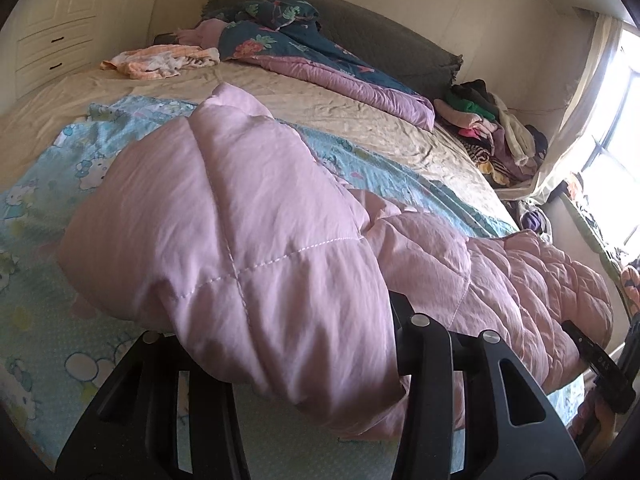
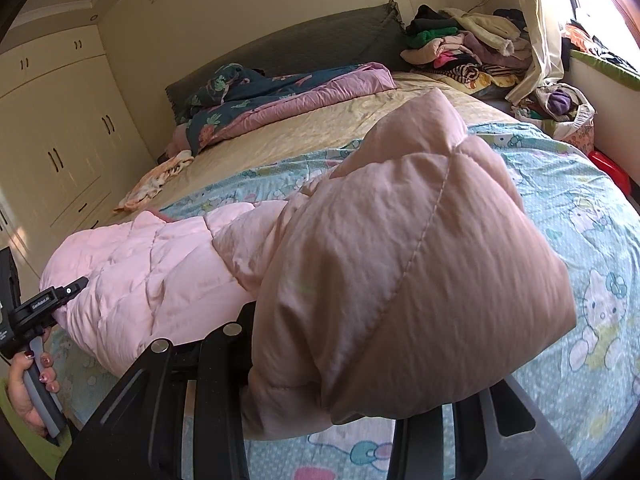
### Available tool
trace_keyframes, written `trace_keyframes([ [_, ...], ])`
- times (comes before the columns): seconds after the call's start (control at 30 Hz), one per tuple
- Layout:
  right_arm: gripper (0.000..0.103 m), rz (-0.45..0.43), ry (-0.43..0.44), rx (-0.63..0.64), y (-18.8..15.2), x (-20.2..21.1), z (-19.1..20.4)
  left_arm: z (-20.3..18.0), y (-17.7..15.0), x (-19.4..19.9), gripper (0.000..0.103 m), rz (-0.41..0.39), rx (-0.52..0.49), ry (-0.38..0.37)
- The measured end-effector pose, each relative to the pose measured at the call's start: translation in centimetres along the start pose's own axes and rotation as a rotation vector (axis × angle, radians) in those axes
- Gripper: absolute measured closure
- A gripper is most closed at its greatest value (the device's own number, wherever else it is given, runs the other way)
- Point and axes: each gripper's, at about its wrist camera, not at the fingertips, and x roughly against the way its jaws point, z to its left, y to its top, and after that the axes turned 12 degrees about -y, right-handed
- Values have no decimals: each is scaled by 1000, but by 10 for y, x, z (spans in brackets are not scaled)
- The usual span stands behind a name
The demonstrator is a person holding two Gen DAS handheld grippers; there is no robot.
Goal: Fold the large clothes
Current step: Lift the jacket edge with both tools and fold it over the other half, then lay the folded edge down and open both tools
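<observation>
Grippers both held pink quilted coat (image 1: pixel 248 216) | left gripper (image 1: pixel 320 360) clamped its fold | right gripper (image 2: pixel 320 360) clamped its other end, above bed sheet (image 2: pixel 560 184)

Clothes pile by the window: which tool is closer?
Right. The right tool, gripping the pink coat, has the clothes pile ahead-right; the left tool is on the wardrobe side, farther off.

A cartoon-print sheet (image 1: pixel 48 184) covers the near bed, over a beige sheet (image 1: pixel 280 92). At 12 o'clock a floral quilt (image 1: pixel 288 44) lies against a grey headboard (image 1: pixel 384 40). Clothes pile (image 1: pixel 492 128) at 2 o'clock; wardrobe (image 1: pixel 56 20) at 10 o'clock.
</observation>
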Motion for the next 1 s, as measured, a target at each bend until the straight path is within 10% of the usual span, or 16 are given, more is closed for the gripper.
trace_keyframes([
  [1.0,48,175,-19,-79,-50,-17,-18,36,-64,8,53,89,37,8],
])
